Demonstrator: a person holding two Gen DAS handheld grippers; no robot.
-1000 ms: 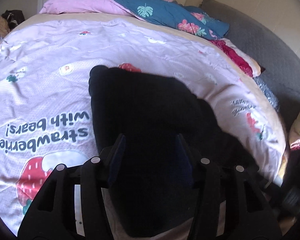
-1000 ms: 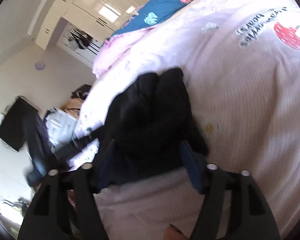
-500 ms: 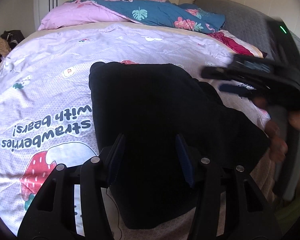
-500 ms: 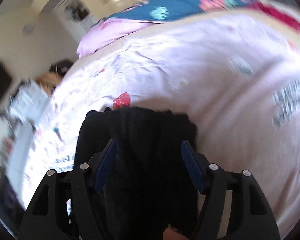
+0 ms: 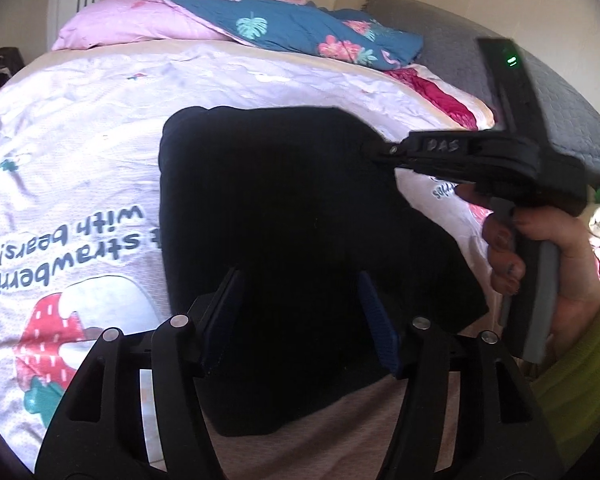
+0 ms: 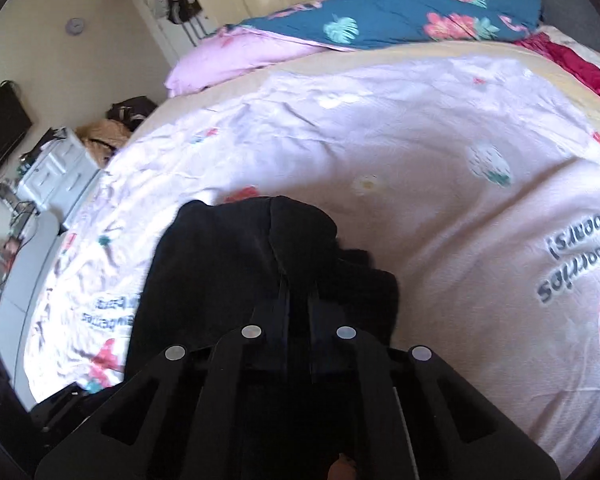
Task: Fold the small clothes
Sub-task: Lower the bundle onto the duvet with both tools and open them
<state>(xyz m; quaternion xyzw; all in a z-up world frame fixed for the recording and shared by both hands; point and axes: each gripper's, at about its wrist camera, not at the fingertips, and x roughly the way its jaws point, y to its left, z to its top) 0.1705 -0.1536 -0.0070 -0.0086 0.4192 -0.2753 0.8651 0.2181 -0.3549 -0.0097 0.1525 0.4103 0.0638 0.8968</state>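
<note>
A black garment (image 5: 284, 208) lies spread on the bed's pale strawberry-print sheet (image 5: 80, 148), near the bed's front edge. The left hand-held gripper (image 5: 300, 316) hangs just above the garment's near end, its blue-padded jaws opening with dark cloth showing between them, though the pads press on nothing. The right hand-held gripper (image 6: 298, 300) has its jaws pressed together, pinching a fold of the black garment at its far right corner. The person's right hand (image 5: 548, 256), in a yellow-green sleeve (image 5: 580, 368), grips that tool's handle. A blue floral duvet (image 5: 300, 32) and a pink quilt (image 5: 140, 24) are bunched at the bed's far end.
</note>
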